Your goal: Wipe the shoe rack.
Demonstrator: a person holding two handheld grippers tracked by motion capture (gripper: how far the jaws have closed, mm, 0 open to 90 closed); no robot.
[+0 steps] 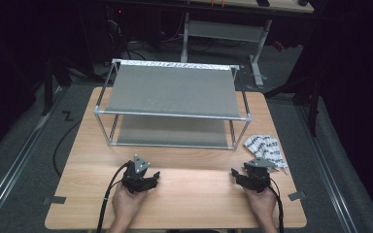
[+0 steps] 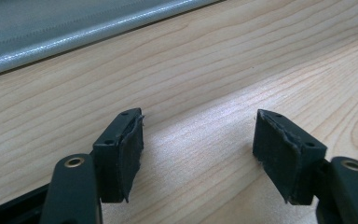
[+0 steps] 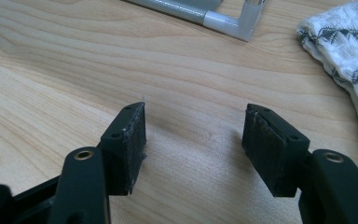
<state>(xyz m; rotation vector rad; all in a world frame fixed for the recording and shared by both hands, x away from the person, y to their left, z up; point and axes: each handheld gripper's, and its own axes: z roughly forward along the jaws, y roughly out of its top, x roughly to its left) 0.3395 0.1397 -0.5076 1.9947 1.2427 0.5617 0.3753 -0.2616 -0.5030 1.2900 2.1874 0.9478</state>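
A two-tier metal-framed shelf [image 1: 170, 92] with grey decks stands at the back of the wooden table [image 1: 189, 199]. A white cloth with dark patterning [image 1: 266, 148] lies folded by the shelf's front right corner, and its edge [image 3: 349, 51] shows in the right gripper view. My left gripper [image 1: 151, 177] rests low over the table at front left, open, with bare wood between its pads [image 2: 130, 154]. My right gripper [image 1: 235, 174] sits at front right, just in front of the cloth, open and holding nothing [image 3: 193, 140].
The shelf's lower rail [image 2: 74, 37] runs across the top of the left gripper view, and its corner joint [image 3: 235, 21] is ahead of the right gripper. A strip of tape [image 1: 54, 200] marks the table's left edge and another [image 1: 297, 195] its right. Dark floor and cables surround the table.
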